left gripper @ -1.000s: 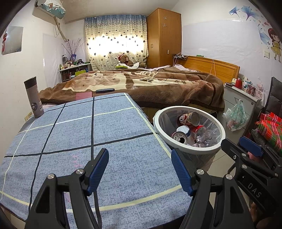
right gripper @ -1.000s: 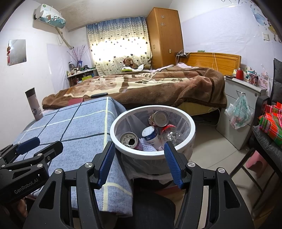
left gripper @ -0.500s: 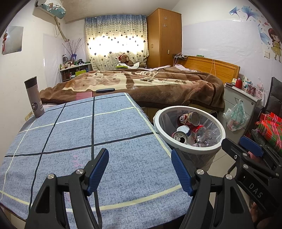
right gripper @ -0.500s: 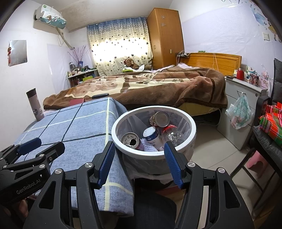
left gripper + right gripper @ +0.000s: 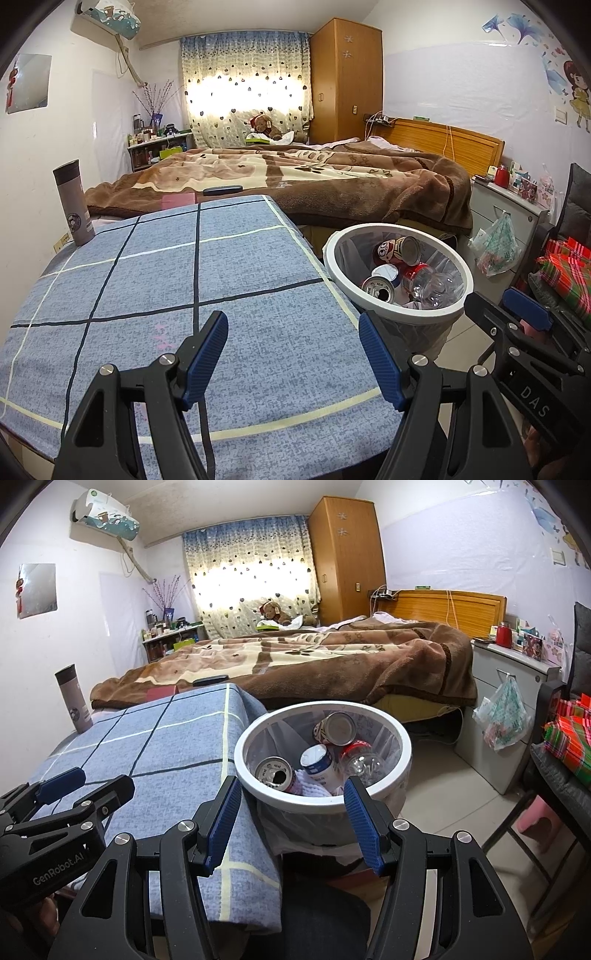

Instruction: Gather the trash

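The counter point(image 5: 258, 280) wears a matt, coarse-woven blue cloth; the bin point(image 5: 400, 760) has a smooth white plastic rim and a thin translucent liner. Inside lie shiny metal cans point(image 5: 275, 773) and a clear, glossy plastic bottle point(image 5: 364, 762) — each claw point(image 5: 293, 356) point(image 5: 291, 821) is matt black plastic with ribbed blue pads point(image 5: 207, 354).

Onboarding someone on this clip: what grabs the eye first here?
The white trash bin beside the table, holding cans and a clear bottle. Then the blue checked tablecloth, bare but for a grey flask at its far left corner. Both tools, left and right, are open and hold nothing.
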Available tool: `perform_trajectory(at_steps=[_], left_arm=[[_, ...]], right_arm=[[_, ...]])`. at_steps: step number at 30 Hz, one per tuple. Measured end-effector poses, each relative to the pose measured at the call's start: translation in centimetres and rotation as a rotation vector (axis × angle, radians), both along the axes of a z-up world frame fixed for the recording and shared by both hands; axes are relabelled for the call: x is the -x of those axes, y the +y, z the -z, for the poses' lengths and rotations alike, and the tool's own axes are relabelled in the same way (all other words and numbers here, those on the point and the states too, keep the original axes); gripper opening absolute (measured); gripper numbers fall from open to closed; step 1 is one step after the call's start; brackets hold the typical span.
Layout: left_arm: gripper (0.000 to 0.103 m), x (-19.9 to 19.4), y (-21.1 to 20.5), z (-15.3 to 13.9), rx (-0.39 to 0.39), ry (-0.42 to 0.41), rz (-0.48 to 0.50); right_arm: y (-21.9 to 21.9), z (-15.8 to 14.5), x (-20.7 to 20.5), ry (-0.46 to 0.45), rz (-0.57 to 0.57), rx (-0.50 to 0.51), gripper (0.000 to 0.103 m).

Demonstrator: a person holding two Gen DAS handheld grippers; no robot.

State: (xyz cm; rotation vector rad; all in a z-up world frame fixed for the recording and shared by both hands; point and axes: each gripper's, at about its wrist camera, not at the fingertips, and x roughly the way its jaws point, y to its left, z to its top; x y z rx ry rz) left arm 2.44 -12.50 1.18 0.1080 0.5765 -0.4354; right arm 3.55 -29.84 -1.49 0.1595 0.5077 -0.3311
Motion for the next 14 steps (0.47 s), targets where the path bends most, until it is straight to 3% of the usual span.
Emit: perform_trajectory(at_steps=[14], left_arm=[[0.075,-0.15,-0.03,0.01,-0.005,0.007,-0.003]], right_arm=[[0.11,-0.05,0.09,-0.003,-0.003,-0.001,0.059]])
